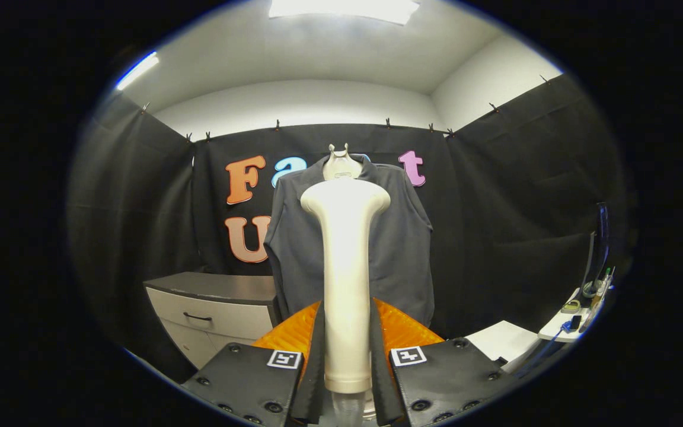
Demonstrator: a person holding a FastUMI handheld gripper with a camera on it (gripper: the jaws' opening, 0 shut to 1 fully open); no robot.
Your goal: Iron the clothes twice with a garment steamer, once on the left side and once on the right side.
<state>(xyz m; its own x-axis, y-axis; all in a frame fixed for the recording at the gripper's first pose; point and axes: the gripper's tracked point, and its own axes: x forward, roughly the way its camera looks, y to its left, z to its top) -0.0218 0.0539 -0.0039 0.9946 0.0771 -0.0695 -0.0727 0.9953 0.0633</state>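
The gripper is clamped on the handle of the cream steamer, with both orange fingers pressed against its sides. The steamer stands upright between the fingers, and its wide head sits at the top, level with the chest of the shirt. A clear hose end shows just below the handle base, between the black finger mounts.

The dark grey shirt hangs beyond the steamer on a pale hanger, front facing the gripper, against the black cloth wall. Whether the steamer head touches the fabric cannot be told from this angle.

A grey cabinet with a drawer stands low beside the shirt, on one side of it. On the other side, well apart, a white table carries small items and a dark screen.
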